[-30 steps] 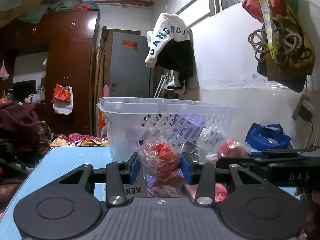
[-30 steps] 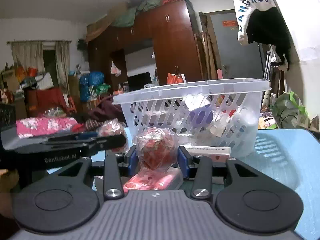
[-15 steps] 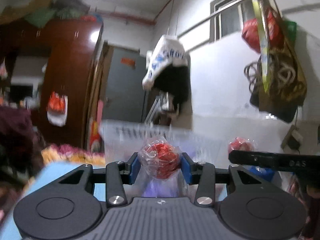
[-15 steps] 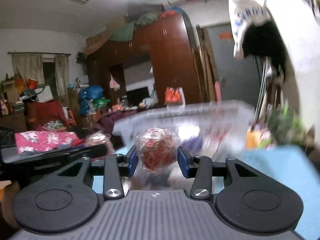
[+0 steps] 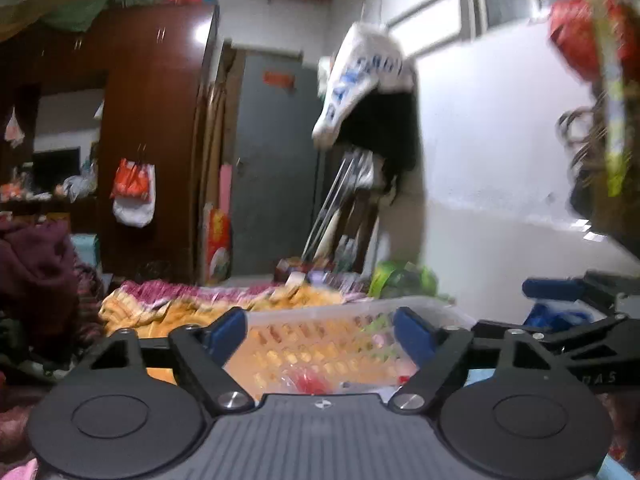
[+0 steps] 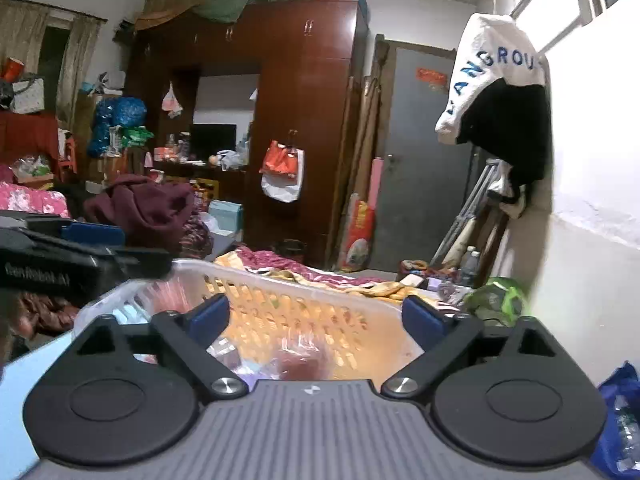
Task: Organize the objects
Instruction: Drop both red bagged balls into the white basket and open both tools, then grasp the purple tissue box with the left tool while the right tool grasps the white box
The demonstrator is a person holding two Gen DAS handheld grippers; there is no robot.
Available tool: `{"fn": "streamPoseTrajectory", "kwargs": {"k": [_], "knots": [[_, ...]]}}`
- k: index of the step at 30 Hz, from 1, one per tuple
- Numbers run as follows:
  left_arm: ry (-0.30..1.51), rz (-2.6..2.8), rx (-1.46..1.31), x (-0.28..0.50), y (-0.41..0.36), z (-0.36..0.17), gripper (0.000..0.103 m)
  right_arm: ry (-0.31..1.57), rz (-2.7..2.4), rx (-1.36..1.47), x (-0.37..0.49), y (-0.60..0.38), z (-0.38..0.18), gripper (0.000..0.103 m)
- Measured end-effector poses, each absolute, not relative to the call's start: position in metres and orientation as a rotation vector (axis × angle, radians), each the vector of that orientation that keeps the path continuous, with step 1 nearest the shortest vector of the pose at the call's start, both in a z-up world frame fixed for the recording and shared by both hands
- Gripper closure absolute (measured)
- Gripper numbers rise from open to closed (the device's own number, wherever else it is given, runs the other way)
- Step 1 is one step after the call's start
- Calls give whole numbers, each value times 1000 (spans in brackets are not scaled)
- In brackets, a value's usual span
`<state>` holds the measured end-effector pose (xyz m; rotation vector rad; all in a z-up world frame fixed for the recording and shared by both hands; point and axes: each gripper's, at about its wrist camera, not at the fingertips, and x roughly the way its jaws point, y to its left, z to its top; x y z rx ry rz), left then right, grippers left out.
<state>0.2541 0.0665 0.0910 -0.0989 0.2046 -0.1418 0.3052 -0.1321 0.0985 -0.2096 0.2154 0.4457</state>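
Observation:
Both grippers hover over a white slotted plastic basket (image 5: 320, 312), also in the right wrist view (image 6: 280, 284). My left gripper (image 5: 320, 332) is open and empty; a red plastic-wrapped ball (image 5: 308, 380) lies in the basket below it. My right gripper (image 6: 316, 320) is open and empty; another red wrapped ball (image 6: 304, 364), blurred, lies in the basket below it. The right gripper shows at the right edge of the left wrist view (image 5: 560, 292), the left gripper at the left edge of the right wrist view (image 6: 80, 248).
The basket stands on a light blue table (image 6: 24, 364). A blue bag (image 6: 620, 412) lies at the right by the white wall. A bed with patterned cloth (image 6: 300, 272), a brown wardrobe (image 6: 304, 120) and a grey door stand behind.
Both grippers rose above the basket rim and opened. The two red wrapped balls left the jaws and now lie inside the basket.

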Motion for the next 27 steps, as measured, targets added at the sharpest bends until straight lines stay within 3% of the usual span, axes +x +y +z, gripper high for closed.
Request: {"fn": "streamPoseTrajectory", "kwargs": {"k": [1, 3, 7, 13, 22, 24, 27], "knots": [[179, -154, -102, 240, 69, 89, 18, 188, 455, -195, 294, -142, 95, 0], [191, -152, -105, 215, 71, 80, 14, 149, 454, -129, 273, -163, 84, 0], [260, -148, -107, 172, 65, 40, 14, 289, 472, -18, 262, -189, 38, 0], [471, -134, -65, 158, 43, -21, 14, 493, 484, 63, 281, -191, -7, 8], [489, -103, -88, 161, 40, -32, 14, 544, 509, -67, 278, -152, -11, 12], [477, -85, -65, 158, 33, -34, 14, 558, 520, -89, 276, -147, -15, 16], [466, -79, -48, 158, 30, -35, 14, 554, 542, -63, 270, -153, -18, 31]]}}
